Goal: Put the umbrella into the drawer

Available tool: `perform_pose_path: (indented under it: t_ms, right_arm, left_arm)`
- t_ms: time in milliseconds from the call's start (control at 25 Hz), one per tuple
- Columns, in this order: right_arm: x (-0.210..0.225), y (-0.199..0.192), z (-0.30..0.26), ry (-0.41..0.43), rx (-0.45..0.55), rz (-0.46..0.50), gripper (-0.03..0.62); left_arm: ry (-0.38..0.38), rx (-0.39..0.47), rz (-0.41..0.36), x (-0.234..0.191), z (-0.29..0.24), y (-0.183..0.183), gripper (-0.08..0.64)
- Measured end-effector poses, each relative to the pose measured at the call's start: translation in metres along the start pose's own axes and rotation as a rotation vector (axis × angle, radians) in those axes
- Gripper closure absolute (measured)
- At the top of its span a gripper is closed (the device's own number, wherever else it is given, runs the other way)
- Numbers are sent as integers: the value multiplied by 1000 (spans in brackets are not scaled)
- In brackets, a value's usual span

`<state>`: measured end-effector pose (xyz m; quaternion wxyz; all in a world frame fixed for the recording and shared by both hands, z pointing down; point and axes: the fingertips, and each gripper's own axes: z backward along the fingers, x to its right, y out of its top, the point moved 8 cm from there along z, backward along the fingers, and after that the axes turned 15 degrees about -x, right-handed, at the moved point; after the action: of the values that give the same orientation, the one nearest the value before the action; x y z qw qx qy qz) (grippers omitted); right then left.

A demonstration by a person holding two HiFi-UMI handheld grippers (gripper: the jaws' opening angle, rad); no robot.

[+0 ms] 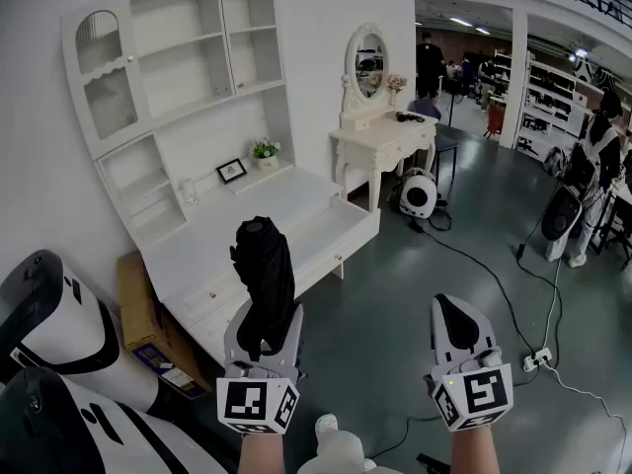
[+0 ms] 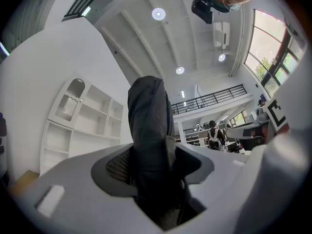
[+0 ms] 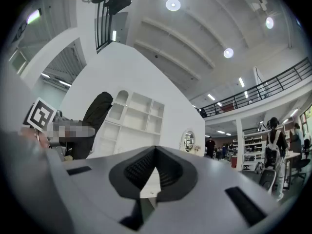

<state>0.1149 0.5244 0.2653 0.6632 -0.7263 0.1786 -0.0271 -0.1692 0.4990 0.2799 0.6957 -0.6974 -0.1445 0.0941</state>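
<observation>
A black folded umbrella stands upright in my left gripper, whose jaws are shut on its lower part. In the left gripper view the umbrella rises between the dark pads and hides the gap of the left gripper. My right gripper hangs to the right of it, shut and empty. In its own view the right gripper has its pads meeting, and the umbrella shows at the left. Ahead, the white desk has its drawer pulled open.
A white shelf unit stands over the desk, and a cardboard box leans at its left end. A vanity table with an oval mirror stands farther right. Cables and a power strip lie on the grey floor. A white-and-black machine fills the lower left.
</observation>
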Motion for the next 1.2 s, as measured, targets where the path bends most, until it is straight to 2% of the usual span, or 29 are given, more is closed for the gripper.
perform_pose_path:
  t_ms: [320,560,760,960,1200]
  right_arm:
    - [1,-8,-16,-3,-4,-1,586]
    - [27,-5,-47,11,-2,-42,584]
    - [35,-1,-93,31,-13,-36,584]
    - [46,3,-145,51,-18,-35,584]
    - [51,12,-211,45,-32,-37,584]
  left_arm:
    - [-9,4,-8,-4,-15,-5,314]
    - [-20,-10,5,-2,-57,-2,314]
    - [-45,-19,17,-19,-98,-2,314]
    - [-39,-18,28,-39,-145,-1,314]
    - [-50,-21,25,-72,-203,0,314]
